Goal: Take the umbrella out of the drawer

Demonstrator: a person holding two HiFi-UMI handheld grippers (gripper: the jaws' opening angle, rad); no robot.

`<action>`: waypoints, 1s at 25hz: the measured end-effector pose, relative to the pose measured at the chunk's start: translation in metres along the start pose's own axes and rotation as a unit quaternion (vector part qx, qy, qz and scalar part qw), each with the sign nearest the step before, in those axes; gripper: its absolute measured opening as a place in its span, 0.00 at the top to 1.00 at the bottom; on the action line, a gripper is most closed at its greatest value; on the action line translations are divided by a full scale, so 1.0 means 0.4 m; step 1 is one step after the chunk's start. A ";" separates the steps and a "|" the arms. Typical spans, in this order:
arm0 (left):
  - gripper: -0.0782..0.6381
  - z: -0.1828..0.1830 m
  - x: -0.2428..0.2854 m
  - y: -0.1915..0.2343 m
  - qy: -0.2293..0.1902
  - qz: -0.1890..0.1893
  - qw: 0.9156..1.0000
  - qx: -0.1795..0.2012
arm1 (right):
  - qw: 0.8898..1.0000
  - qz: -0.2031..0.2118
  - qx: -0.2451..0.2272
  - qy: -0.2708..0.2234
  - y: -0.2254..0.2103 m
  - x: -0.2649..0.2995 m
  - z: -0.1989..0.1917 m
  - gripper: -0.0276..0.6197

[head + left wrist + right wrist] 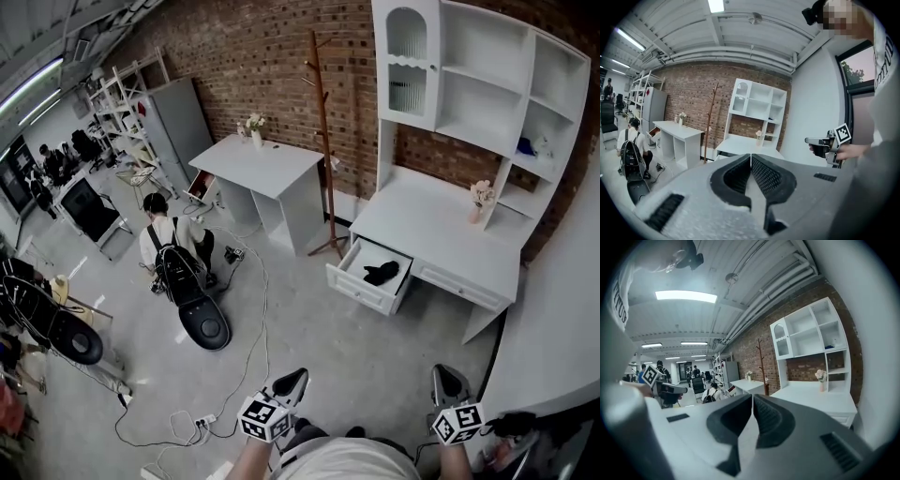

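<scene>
L gripper (296,378) and R gripper (448,373): jaws of each pressed together, nothing btwn them. Both low in head view, well apart from white desk (441,230). Black umbrella (382,273) lies inside open drawer (361,289).

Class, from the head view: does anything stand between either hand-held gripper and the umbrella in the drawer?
Nothing visible does. The drawer is open, the umbrella lies uncovered inside, and only bare floor separates it from the left hand-held gripper and the right hand-held gripper.
</scene>
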State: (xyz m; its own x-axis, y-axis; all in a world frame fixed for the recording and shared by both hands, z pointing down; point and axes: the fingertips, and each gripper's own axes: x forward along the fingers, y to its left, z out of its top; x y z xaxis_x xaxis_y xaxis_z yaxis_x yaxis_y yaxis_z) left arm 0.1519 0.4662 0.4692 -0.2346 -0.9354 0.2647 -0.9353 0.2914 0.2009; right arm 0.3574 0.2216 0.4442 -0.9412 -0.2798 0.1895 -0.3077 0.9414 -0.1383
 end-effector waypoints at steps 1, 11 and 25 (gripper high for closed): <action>0.85 -0.003 -0.001 -0.006 0.001 0.003 1.000 -0.001 | 1.000 0.004 0.000 0.000 -0.002 0.000 0.000 0.91; 0.85 -0.025 0.001 -0.034 0.001 0.016 1.000 -0.008 | 1.000 0.023 -0.001 0.000 -0.021 0.003 -0.003 0.91; 0.85 -0.011 0.095 0.053 0.003 -0.004 1.000 -0.018 | 1.000 0.009 0.000 0.014 -0.038 0.103 -0.014 0.91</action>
State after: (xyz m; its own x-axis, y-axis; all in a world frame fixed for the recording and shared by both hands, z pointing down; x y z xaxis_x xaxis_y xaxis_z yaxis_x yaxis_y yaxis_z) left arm 0.1242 0.4376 0.4877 -0.2254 -0.9365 0.2686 -0.9271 0.2909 0.2364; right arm 0.3240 0.1969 0.4596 -0.9424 -0.2570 0.2138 -0.2902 0.9465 -0.1414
